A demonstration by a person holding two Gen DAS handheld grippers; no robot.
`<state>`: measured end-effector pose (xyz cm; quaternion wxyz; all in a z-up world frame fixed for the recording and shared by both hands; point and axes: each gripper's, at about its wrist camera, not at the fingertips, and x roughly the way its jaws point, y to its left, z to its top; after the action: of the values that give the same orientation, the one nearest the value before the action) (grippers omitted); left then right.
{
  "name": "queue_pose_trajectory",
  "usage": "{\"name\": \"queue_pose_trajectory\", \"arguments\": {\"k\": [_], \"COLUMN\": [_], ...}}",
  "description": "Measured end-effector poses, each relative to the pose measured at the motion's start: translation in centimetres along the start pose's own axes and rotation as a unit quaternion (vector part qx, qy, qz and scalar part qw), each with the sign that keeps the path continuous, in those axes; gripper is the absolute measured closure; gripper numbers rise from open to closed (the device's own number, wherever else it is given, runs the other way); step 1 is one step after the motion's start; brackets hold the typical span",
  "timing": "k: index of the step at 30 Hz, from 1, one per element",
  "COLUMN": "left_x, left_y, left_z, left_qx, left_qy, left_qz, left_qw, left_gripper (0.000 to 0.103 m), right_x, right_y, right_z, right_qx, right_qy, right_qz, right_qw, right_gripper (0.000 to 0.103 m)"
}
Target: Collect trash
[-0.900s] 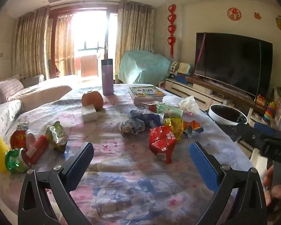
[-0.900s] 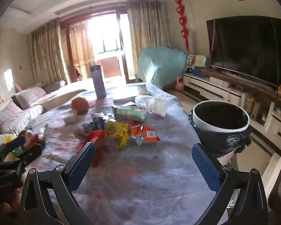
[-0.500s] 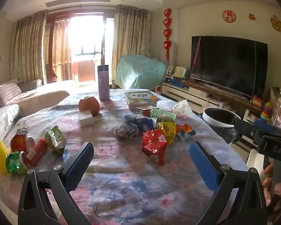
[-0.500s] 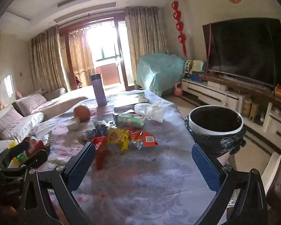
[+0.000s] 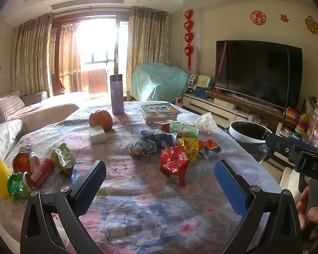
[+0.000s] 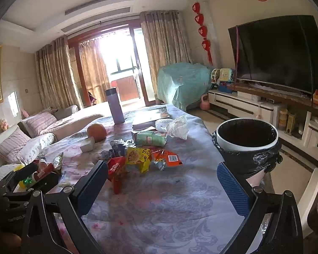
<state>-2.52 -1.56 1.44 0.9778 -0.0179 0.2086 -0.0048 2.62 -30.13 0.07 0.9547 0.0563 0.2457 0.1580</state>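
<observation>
both hand-held grippers agape, red wrapper ahead — untouched

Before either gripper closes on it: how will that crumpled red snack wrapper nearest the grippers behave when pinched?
The crumpled red snack wrapper is creased foil-like film, so it probably flexes and collapses rather than resisting. It looks empty and puffed up, so likely very light and apt to skid on the floral tablecloth if nudged. Its glossy surface may slip between pads.

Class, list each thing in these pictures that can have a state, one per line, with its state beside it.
left gripper: open, empty
right gripper: open, empty
trash bin: open, bag-lined, contents cannot be told
purple bottle: upright, capped
red wrapper: crumpled, on table
green carton: lying on its side
television: off
</observation>
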Motion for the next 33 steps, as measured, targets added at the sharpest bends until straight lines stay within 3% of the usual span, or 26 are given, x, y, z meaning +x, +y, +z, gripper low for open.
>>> {"name": "queue_pose_trajectory", "arguments": {"k": [33], "left_x": [0.4], "left_y": [0.01], "left_z": [-0.19], "left_qx": [-0.002], "left_qy": [0.001], "left_qz": [-0.002], "left_qw": [1.0], "left_gripper": [0.001], "right_x": [0.18], "right_y": [-0.02], "right_z": [-0.54], "right_qx": [0.001], "right_qy": [0.009], "right_qz": [0.012], "right_qw": [1.0], "right_gripper": [0.0]}}
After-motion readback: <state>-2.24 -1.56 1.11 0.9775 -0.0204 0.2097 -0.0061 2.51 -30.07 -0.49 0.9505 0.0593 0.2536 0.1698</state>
